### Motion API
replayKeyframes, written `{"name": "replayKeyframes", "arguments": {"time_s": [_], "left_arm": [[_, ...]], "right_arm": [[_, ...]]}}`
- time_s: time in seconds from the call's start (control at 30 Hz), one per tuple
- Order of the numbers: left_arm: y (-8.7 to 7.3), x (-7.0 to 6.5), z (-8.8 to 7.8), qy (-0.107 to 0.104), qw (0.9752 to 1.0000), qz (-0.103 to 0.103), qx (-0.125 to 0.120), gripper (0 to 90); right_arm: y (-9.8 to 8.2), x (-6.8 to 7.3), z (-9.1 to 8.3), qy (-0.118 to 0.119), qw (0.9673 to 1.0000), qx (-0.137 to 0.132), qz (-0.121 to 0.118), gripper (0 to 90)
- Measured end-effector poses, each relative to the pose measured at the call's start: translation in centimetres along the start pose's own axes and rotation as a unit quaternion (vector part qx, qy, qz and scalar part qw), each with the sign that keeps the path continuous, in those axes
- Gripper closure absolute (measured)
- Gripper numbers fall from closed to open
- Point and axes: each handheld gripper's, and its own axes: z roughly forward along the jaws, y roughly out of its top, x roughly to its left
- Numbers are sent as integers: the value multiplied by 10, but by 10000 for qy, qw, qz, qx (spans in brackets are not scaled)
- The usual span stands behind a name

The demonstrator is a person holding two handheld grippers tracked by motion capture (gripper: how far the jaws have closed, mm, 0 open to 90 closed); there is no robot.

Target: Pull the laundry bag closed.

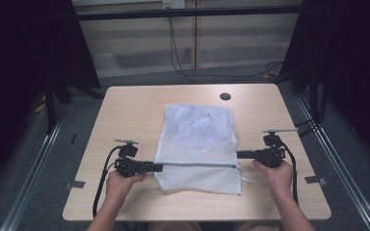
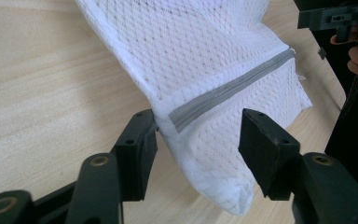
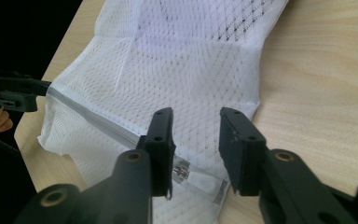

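mesh bag (image 1: 197,144) between both | left hand-held gripper (image 2: 196,135) spread | right hand-held gripper (image 3: 196,135) spread

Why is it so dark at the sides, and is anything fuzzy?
High view: the table is evenly lit, black curtains darken both sides. Left gripper view: the white mesh bag and its grey zipper look sharp. Right gripper view: the near jaws are slightly soft, the left edge is black.
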Motion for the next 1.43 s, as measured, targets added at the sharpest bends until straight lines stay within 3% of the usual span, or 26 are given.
{"name": "replayKeyframes", "arguments": {"time_s": [0.3,0.57,0.8,1.1,1.43], "left_arm": [[4,0,-5,343,9988,335,-142,218],[4,6,-15,578,9970,401,-310,171],[3,15,-27,767,9946,437,-539,143],[1,28,-36,899,9932,406,-613,113],[2,31,-36,978,9928,369,-577,111]], "right_arm": [[2,-3,-5,-91,9997,-218,70,454],[3,-7,-9,-326,9990,-307,31,292],[4,-11,-12,-536,9979,-360,-77,213],[5,-14,-13,-584,9972,-402,-221,169],[4,-17,-13,-615,9972,-323,-282,151]]}}
